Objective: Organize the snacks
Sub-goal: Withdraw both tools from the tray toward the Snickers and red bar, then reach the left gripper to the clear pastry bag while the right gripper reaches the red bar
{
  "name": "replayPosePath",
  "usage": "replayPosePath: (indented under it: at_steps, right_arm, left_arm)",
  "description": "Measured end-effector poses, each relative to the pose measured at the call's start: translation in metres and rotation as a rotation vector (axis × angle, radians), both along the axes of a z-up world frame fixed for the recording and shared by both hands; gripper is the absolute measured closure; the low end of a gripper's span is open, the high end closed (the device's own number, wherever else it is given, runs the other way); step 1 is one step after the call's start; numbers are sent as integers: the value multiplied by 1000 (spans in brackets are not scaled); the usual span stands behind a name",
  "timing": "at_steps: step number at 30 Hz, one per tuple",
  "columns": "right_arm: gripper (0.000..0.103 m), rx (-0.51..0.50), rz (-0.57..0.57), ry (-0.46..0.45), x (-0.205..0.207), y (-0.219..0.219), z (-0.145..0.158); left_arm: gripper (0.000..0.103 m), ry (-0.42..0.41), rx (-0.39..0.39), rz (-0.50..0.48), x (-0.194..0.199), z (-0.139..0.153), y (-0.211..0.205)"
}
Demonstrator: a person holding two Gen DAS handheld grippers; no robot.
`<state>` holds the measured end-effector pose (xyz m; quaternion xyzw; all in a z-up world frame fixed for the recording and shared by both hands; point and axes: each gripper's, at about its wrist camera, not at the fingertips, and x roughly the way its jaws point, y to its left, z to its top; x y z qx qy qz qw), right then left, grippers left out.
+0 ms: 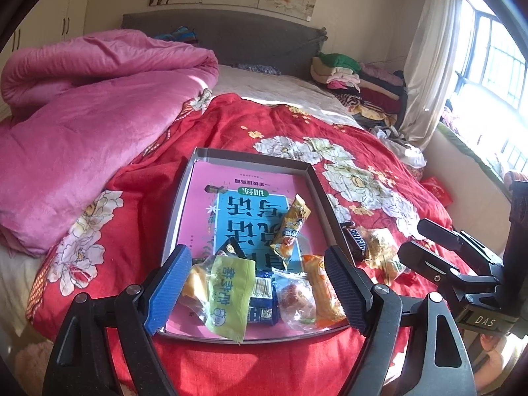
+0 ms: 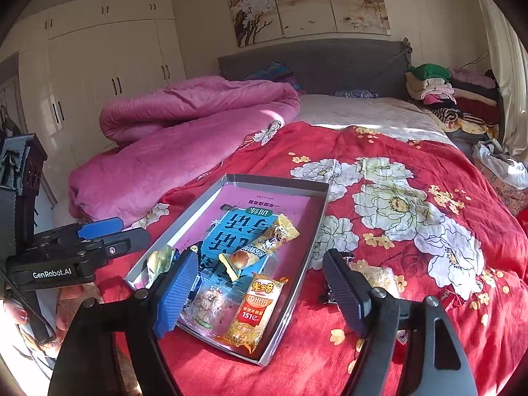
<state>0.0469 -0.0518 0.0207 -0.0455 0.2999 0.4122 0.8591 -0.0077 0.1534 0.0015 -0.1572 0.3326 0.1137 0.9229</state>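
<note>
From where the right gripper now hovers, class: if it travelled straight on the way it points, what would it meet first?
Probably the right-hand wall of the box, with the orange rice-cracker packet just inside it. The right gripper is open and empty; depth is uncertain.

Glossy crinkly plastic is seen on the snack wrappers (image 1: 227, 293), matt grey cardboard on the shallow box (image 1: 316, 184), printed cloth on the red floral bedspread (image 2: 412, 171), fuzzy plush on the pink blanket (image 1: 82, 105).
</note>
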Motion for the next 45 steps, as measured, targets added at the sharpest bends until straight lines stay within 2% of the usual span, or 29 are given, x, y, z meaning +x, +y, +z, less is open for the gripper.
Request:
replayPosePath:
  at_steps: [5, 13, 25, 40, 45]
  right_arm:
    - [21, 13, -9, -4, -1, -8, 3]
    - [17, 44, -26, -15, -2, -24, 10]
    - [11, 51, -42, -60, -7, -45, 19]
    - [10, 62, -86, -96, -4, -73, 25]
    - [10, 77, -113, -78, -1, -85, 24]
  left_arm:
    - [19, 28, -19, -45, 4, -1, -15]
    - [19, 46, -7, -80, 8, 2, -36]
    - [19, 67, 4, -96, 10, 7, -51]
    - [19, 101, 25, -107, 16, 7, -72]
    - [19, 90, 34, -117, 18, 10, -80]
